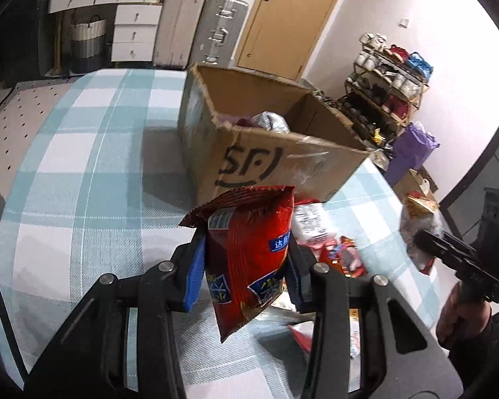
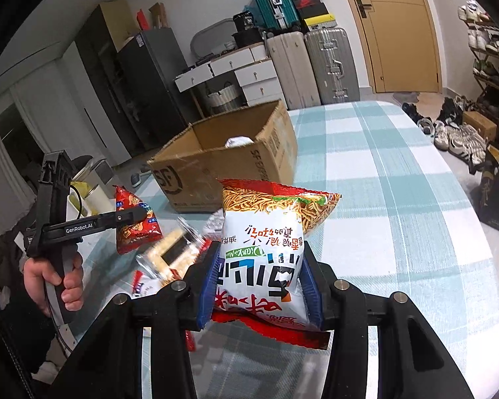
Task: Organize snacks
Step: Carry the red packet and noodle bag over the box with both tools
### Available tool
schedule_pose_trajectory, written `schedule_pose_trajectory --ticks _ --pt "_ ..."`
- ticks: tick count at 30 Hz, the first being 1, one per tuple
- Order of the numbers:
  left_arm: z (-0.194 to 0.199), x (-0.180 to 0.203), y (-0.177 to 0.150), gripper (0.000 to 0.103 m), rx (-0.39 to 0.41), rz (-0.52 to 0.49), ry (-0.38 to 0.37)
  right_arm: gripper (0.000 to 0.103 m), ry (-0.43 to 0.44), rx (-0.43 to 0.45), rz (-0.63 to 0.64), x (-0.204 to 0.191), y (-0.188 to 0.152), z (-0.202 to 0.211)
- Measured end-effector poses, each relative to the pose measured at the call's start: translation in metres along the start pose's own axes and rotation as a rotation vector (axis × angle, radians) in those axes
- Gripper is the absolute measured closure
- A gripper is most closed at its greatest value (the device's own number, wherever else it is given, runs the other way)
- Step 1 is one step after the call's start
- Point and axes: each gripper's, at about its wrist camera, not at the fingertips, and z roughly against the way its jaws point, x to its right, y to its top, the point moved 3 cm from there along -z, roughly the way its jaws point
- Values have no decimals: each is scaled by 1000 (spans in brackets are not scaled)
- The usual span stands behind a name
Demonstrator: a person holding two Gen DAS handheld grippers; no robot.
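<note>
My left gripper (image 1: 246, 252) is shut on a red snack bag (image 1: 249, 249), held above the checked tablecloth (image 1: 93, 173); the same bag (image 2: 133, 222) and the left gripper (image 2: 143, 214) show at the left of the right wrist view. My right gripper (image 2: 261, 276) is shut on a white and red noodle snack bag (image 2: 266, 249); the right gripper (image 1: 425, 242) with that bag (image 1: 415, 212) shows blurred at the right of the left wrist view. An open cardboard box (image 1: 276, 153) stands just beyond both bags, with a silvery packet (image 1: 269, 121) inside. The box (image 2: 223, 163) sits ahead and left in the right wrist view.
Several loose snack packs (image 1: 332, 242) lie on the table between the grippers, among them a clear cracker pack (image 2: 173, 252). A person's hand (image 2: 53, 282) grips the left tool. Suitcases (image 2: 316, 66), drawers (image 2: 246, 73) and a door (image 2: 399, 26) stand behind; shoes (image 2: 455, 133) lie on the floor.
</note>
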Motion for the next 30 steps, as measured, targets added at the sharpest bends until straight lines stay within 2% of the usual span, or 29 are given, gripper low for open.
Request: schedule_pose_trajectory --ticks 15,19,30 --pt "51 45 49 65 67 -109 -33 58 82 47 82 -34 59 -2" --pt "54 53 68 65 53 -106 -72 58 106 62 102 -43 80 -6" --pt "46 66 131 65 55 -135 -62 58 136 81 141 -63 139 -23"
